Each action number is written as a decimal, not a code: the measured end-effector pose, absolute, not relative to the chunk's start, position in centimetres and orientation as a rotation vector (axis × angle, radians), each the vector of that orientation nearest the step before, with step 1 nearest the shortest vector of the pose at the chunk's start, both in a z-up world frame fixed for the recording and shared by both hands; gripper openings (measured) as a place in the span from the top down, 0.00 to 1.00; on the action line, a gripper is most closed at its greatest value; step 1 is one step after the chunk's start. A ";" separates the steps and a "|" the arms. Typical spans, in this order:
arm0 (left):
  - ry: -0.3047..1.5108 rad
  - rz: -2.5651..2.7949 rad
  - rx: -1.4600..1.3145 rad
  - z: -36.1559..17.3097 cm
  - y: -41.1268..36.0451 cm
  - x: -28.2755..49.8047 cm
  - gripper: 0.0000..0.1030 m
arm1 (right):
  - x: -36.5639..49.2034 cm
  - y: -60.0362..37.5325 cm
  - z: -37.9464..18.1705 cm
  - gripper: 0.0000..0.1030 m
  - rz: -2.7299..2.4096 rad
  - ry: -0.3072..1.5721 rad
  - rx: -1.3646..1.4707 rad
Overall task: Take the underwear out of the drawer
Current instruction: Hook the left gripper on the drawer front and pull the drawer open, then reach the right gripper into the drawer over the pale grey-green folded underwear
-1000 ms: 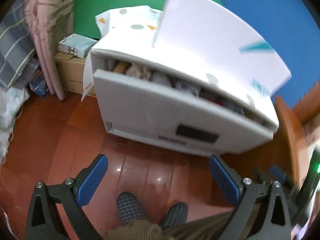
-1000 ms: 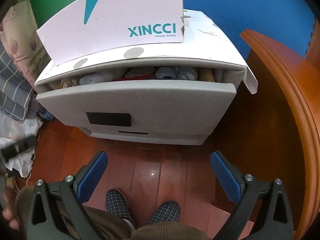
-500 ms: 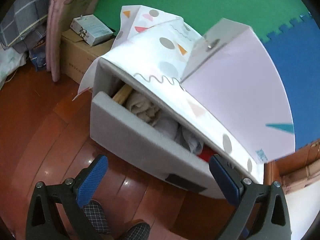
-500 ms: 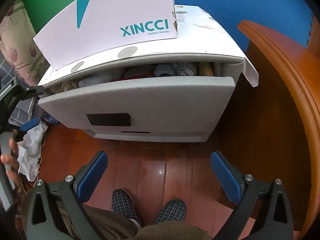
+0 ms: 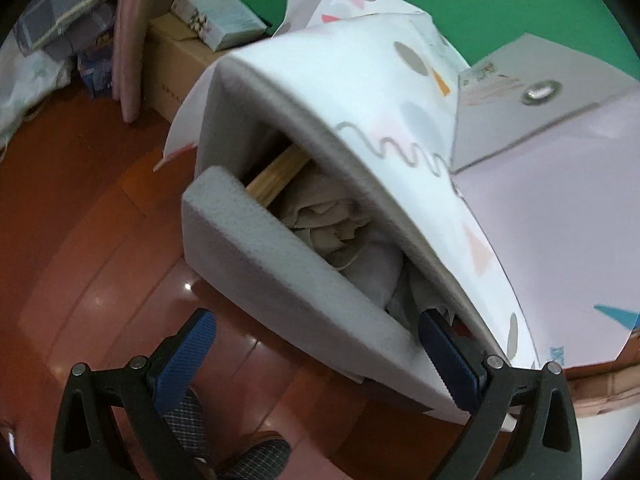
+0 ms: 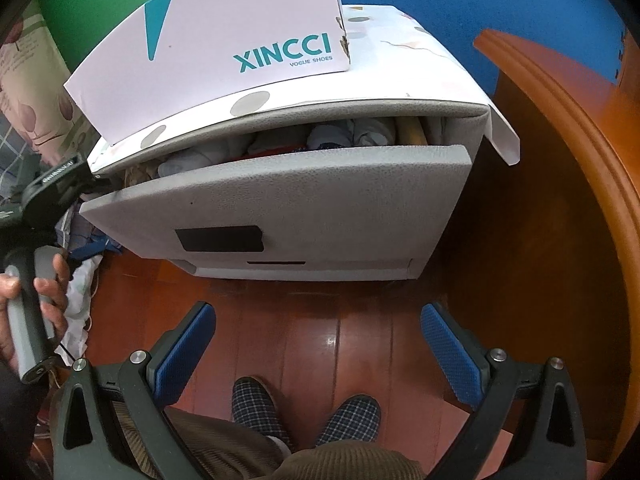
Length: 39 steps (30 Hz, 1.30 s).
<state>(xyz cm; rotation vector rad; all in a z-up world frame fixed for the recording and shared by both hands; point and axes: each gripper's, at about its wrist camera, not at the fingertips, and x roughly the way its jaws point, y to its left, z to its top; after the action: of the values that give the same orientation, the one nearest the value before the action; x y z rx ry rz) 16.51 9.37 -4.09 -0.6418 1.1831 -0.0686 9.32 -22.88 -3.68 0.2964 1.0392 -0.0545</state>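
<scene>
A grey foam drawer point(image 5: 280, 264) point(image 6: 320, 204) stands partly pulled out of a white cabinet with a patterned top point(image 5: 384, 92). Folded underwear fills it: beige and grey pieces point(image 5: 332, 224) at its left end, white, blue and red ones point(image 6: 328, 140) further right. My left gripper point(image 5: 316, 344) is open, close over the drawer's front wall at the left end, its right fingertip point(image 5: 436, 332) at the gap. My right gripper point(image 6: 316, 328) is open and empty, above the floor in front of the drawer. The left gripper's body also shows in the right wrist view point(image 6: 52, 184).
A pink XINCCI shoe box point(image 6: 224, 40) lies on the cabinet. A wooden furniture edge point(image 6: 580, 160) stands to the right. A cardboard box point(image 5: 176, 60) and bedding point(image 5: 52, 20) sit to the left. My slippered feet point(image 6: 304, 412) are on the wooden floor.
My left gripper has moved forward and up toward the left end of the drawer opening. My right gripper has drifted only slightly. The drawer has not moved.
</scene>
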 end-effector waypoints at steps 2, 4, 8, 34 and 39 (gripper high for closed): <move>1.189 -0.065 -0.638 -4.4 9.4 16.8 0.00 | 9.4 -22.9 -3.7 0.02 -0.054 1.039 0.299; 1.191 -0.056 -0.608 -4.5 9.3 17.2 0.00 | 9.4 -22.9 -3.8 0.02 -0.051 1.040 0.301; 1.208 -0.037 -0.601 -5.1 9.0 18.1 0.00 | 9.4 -22.9 -3.8 0.02 -0.050 1.039 0.302; 1.377 -0.067 -0.360 -5.2 11.3 14.7 0.00 | 7.1 -22.0 -1.4 0.02 -0.022 1.009 0.225; 1.399 -0.071 -0.346 -5.9 11.9 12.1 0.00 | 6.7 -21.5 -0.6 0.02 -0.001 1.033 0.191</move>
<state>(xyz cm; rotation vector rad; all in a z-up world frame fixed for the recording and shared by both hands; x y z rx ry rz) 12.11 11.90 -5.86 -0.3459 1.3995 -0.0709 6.71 -21.50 -0.62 0.1907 1.0334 -0.0008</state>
